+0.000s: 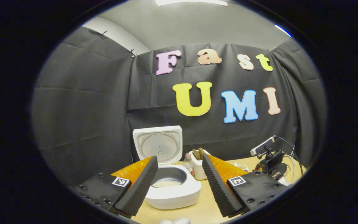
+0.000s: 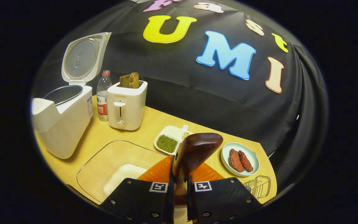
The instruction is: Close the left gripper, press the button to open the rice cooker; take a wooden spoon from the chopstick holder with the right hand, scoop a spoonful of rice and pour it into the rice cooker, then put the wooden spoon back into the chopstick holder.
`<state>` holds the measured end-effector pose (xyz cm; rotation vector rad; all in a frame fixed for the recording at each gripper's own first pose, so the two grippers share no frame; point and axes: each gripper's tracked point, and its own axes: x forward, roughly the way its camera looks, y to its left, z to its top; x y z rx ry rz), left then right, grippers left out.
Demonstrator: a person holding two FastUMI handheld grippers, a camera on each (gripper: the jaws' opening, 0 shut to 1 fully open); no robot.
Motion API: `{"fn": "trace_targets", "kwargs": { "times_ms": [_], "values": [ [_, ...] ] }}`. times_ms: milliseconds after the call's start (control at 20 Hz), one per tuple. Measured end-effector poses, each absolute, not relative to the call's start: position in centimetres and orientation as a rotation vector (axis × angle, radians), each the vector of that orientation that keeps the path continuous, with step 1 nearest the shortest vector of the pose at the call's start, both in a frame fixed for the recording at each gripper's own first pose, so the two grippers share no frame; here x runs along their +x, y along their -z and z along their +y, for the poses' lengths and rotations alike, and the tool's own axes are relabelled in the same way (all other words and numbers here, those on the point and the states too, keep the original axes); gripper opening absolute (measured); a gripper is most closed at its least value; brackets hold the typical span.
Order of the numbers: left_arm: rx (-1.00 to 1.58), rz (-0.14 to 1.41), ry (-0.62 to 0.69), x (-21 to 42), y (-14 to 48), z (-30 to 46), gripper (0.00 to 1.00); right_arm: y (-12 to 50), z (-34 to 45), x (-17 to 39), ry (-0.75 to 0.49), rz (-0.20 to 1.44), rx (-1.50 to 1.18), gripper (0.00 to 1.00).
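Right gripper (image 2: 179, 183) fingers are clamping the wooden spoon (image 2: 194, 152), bowl pointing up at 12 o'clock over the glass rice tray (image 2: 104, 161). Rice cooker (image 2: 64, 121) is sitting lid-open at 10 o'clock on the desk (image 2: 154, 124). Left gripper (image 1: 179, 183) fingers are spreading wide, framing the open cooker.

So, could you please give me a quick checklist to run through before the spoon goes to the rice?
1. Rice cooker lid open: ok, it stands upright.
2. Right gripper shut on the wooden spoon: ok, both fingers press on the handle.
3. Spoon bowl free of rice: cannot tell, its hollow faces away.
4. Rice within reach: ok, a heap lies in the clear tray just below the spoon.
5. Left gripper clear of the cooker's pot: cannot tell; it is open, and the pot shows between its fingers.
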<state>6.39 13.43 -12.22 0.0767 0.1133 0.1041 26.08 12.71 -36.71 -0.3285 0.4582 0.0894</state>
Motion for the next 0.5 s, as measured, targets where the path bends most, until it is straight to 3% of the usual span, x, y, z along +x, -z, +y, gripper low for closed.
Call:
{"fn": "trace_targets", "kwargs": {
  "times_ms": [500],
  "values": [
    [0.093, 0.115, -0.117, 6.2, 12.3, 14.6, 0.99, 38.9, 17.9, 24.8, -0.197, 0.556, -0.141, 0.17]
  ]
}}
